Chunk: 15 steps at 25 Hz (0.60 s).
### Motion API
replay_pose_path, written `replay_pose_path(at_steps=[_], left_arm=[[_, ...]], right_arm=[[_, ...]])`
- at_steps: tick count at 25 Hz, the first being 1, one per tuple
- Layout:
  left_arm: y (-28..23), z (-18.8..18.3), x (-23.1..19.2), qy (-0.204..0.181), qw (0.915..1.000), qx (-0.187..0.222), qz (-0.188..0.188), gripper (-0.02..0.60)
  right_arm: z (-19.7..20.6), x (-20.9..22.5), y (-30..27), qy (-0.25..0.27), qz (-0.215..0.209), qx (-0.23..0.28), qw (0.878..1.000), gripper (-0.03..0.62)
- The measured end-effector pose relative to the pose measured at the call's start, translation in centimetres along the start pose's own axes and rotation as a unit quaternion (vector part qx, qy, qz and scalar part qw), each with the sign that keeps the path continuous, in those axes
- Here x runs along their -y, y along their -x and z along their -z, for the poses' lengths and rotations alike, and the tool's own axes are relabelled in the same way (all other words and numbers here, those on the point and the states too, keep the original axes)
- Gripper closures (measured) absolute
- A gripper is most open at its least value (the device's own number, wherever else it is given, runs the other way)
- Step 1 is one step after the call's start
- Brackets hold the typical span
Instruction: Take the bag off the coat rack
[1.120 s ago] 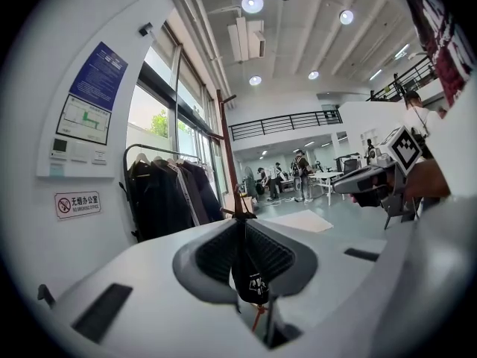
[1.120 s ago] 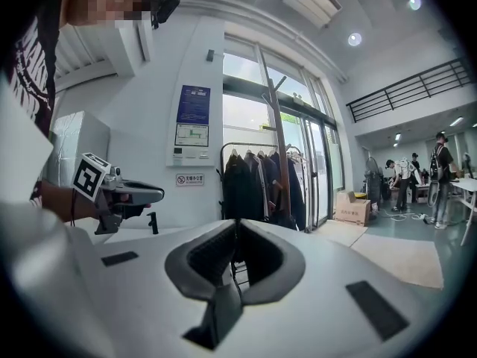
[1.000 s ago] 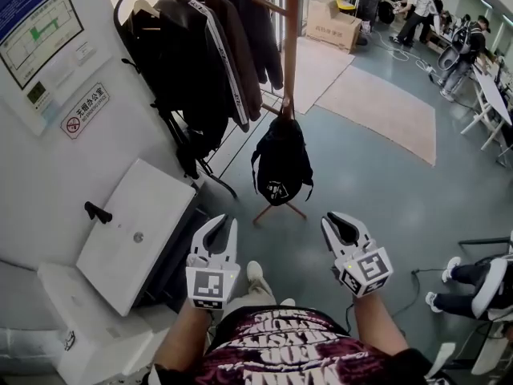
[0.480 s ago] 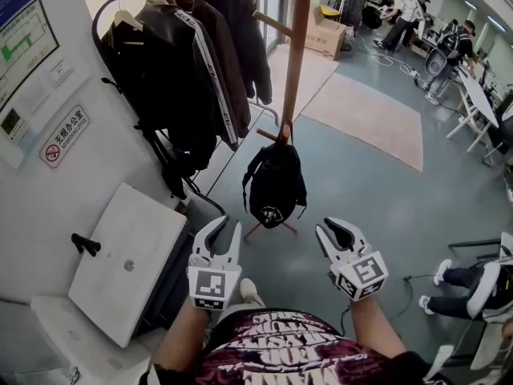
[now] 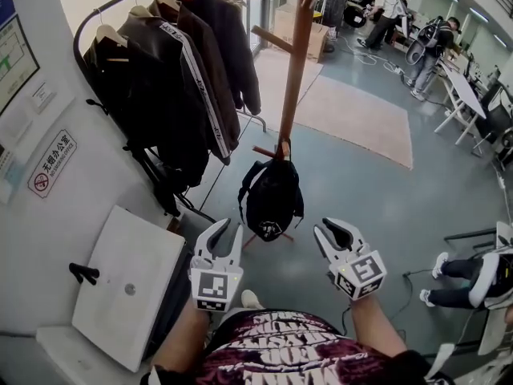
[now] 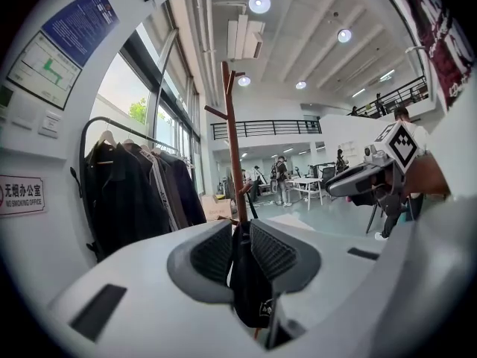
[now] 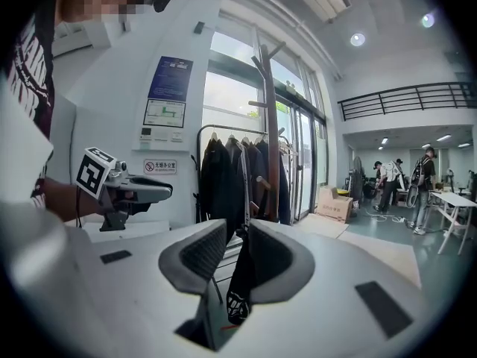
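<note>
A black backpack (image 5: pixel 272 200) hangs low on the wooden coat rack (image 5: pixel 295 70), its top strap over a short peg. Both grippers are held side by side in front of it and well short of it. My left gripper (image 5: pixel 227 231) is open with nothing between its pads. My right gripper (image 5: pixel 331 233) is open too, its jaws still opening, and empty. In the left gripper view the backpack (image 6: pixel 250 293) and the rack's pole (image 6: pixel 233 140) show far off through the gap. The right gripper view has the backpack (image 7: pixel 240 278) past its jaws.
A clothes rail with several dark jackets (image 5: pixel 180 79) stands left of the rack. A white cabinet (image 5: pixel 128 283) lies against the left wall. A pale rug (image 5: pixel 357 111), a cardboard box (image 5: pixel 309 26) and people (image 5: pixel 385 10) are beyond. A seated person's legs (image 5: pixel 469 283) show at right.
Both grippers' jaws have spread wider. The view has shifted toward the coat rack, and the backpack still hangs on its peg.
</note>
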State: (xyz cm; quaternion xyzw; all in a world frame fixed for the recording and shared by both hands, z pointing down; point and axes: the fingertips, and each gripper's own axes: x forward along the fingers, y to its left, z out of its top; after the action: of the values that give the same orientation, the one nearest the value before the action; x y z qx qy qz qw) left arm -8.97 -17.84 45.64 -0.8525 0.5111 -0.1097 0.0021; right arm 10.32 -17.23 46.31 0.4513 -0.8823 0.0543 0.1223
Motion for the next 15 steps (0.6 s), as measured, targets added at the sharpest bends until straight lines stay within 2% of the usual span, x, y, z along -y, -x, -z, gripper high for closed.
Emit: replay_pose_path(at_steps=[6,12,15], left_arm=[[-1.4,-0.2,-1.3,-0.009,0.9997,0.005,0.02,0.514],[-2.2,-0.1,-1.7,0.003,0.999,0.02,0.041,0.514],[-2.9,0.3,-1.6,0.001,0.9989,0.012,0.045,0.514]], right_arm=[[-0.9,0.0,-1.2,0.0,0.022,0.002,1.0,0.493],[-0.9,0.3,-1.4,0.002,0.034,0.001,0.999,0.49],[-0.7,0.7,-1.6,-0.002,0.039,-0.001,0.999,0.49]])
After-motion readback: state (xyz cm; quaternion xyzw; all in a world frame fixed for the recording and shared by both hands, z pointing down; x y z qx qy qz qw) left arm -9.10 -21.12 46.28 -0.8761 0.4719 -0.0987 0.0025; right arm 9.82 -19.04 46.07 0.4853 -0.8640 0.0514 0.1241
